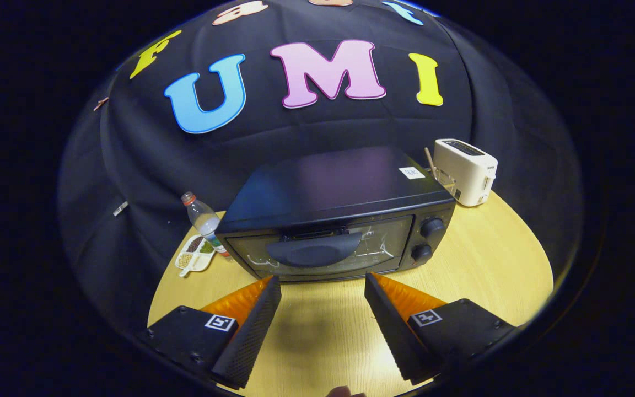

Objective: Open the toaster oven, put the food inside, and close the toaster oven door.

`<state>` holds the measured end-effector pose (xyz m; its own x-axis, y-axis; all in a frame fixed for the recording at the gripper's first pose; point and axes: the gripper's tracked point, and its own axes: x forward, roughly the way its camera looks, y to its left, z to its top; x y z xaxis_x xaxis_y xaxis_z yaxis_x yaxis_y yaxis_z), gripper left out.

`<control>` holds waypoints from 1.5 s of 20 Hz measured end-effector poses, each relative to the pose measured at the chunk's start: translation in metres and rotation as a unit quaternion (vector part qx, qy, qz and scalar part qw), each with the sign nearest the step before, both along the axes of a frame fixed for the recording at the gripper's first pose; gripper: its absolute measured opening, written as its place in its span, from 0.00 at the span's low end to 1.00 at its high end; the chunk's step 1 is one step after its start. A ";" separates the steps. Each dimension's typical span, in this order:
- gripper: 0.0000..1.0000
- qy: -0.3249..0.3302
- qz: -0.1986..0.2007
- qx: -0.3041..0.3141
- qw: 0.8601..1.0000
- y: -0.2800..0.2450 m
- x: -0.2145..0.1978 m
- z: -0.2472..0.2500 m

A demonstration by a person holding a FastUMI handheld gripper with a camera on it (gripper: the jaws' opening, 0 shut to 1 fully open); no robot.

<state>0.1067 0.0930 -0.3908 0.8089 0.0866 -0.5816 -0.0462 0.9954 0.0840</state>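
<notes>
My gripper (323, 284) sits at the bottom centre of the frame, fingers spread wide with only bare pale wooden tabletop (494, 264) between them. Just beyond the fingertips, in the middle of the frame, stands the black toaster oven (334, 215), its glass door shut, the curved dark handle (313, 249) facing me. Left of it are a clear plastic bottle (203, 219) and a small white divided dish (195, 253) of food. At upper right stands a white slot toaster (467, 170).
</notes>
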 end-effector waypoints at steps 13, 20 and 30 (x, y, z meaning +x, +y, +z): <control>0.99 -0.170 0.023 -0.012 0.985 -0.037 -0.009 0.154; 0.98 -0.244 0.026 -0.013 0.969 -0.070 -0.033 0.243; 0.98 -0.293 0.039 -0.036 0.955 -0.116 -0.068 0.294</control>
